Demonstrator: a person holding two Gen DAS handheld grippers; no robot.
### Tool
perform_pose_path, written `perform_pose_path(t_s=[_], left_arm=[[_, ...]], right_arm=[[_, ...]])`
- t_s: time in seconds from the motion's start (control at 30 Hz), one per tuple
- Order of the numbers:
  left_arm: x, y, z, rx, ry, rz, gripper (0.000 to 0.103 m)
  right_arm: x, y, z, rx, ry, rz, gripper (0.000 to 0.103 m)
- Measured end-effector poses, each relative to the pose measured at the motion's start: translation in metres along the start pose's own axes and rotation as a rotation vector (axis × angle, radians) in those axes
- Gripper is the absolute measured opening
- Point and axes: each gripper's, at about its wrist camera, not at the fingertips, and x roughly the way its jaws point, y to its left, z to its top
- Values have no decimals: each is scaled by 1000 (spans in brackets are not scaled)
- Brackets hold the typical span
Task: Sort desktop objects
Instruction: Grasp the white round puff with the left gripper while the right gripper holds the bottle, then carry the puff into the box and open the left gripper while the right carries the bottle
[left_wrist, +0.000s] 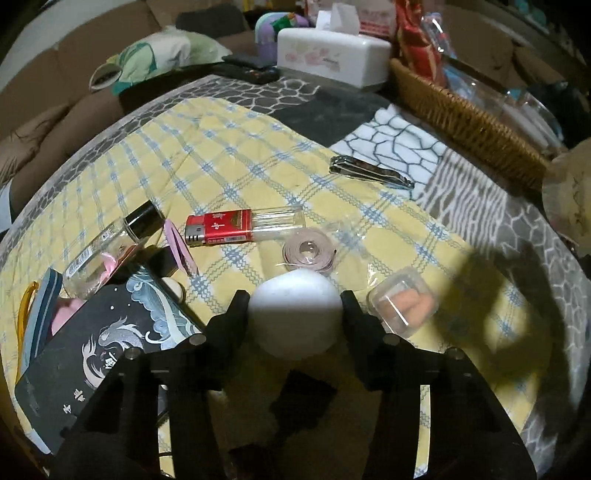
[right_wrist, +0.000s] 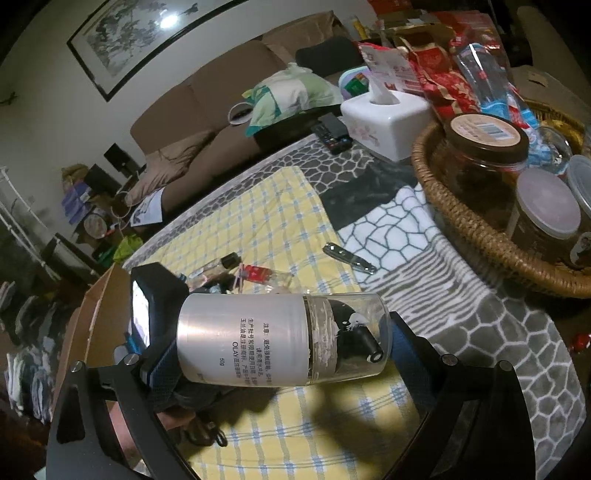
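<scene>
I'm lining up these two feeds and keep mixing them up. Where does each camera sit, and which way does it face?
Left wrist: on the left tongs, facing down and forward at a white egg-shaped object between its fingers on the yellow checked cloth.
Right wrist: on the right tongs, facing across the table; its fingers clamp a silver pump bottle lengthwise.
Shared: nail clipper, red lighter, tissue box, wicker basket.

Two close downward wrist views, shared cloth

White egg-shaped case on yellow plaid; silver clear-capped bottle sideways.
</scene>
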Motion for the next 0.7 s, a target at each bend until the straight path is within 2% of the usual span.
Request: perform_pose_path(t_s=[0.13, 0.23, 0.37, 0.47, 0.57, 0.7], left_arm=[[-18, 1, -4, -11, -29, 5, 46], [-54, 9, -11, -50, -89, -18, 47], [-122, 35, -31, -131, -172, -39, 47], [-173, 63, -54, -180, -210, -28, 47], [-217, 100, -81, -210, -217, 21, 47], [-261, 162, -123, -269, -201, 106, 47]], right_arm=[[1, 4, -1, -9, 6, 2, 99], [-1, 13, -2, -37, -2, 18, 100], [-1, 37, -6, -96, -2, 55, 100], [-2, 66, -13, -156, -6, 84, 100], [-3, 105, -23, -209, -5, 112, 100], [8, 186, -38, -374, 39, 181, 100]])
